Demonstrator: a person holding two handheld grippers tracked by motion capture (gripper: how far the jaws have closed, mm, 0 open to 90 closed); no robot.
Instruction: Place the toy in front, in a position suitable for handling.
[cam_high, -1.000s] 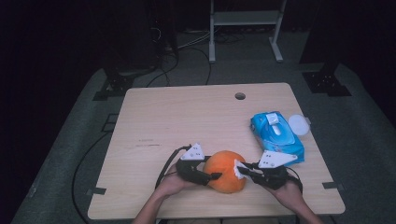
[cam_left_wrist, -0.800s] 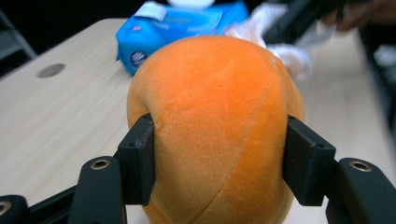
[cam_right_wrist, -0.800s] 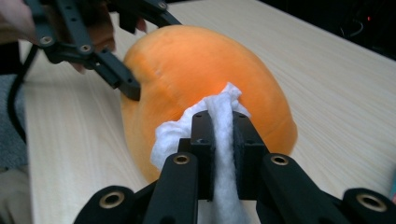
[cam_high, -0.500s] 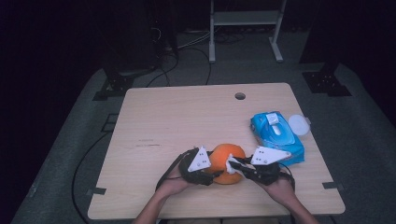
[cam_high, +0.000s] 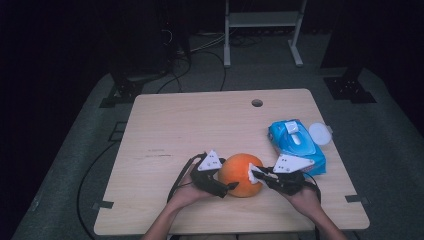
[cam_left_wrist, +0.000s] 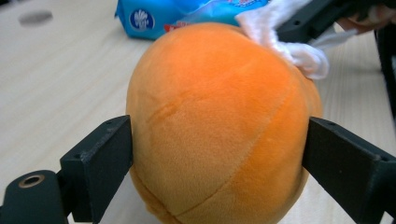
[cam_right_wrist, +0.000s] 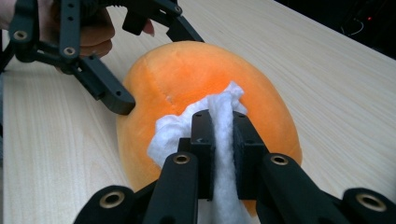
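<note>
An orange plush ball lies on the wooden table near its front edge. My left gripper has one jaw on each side of it. In the left gripper view those jaws have just been opening; they now rest at the ball's flanks without squeezing it. My right gripper is shut on a white wipe and holds it against the ball's upper right side. The wipe bunches up on the plush there.
A blue pack of wet wipes lies just behind my right hand, with a white round lid beside it at the table's right edge. A cable hole sits near the far edge. A white metal stand is on the floor beyond.
The left gripper's jaws stand wider around the ball, which looks rounder now. The ball and both hands shifted slightly away from the front edge. The right gripper still pinches the wipe.
</note>
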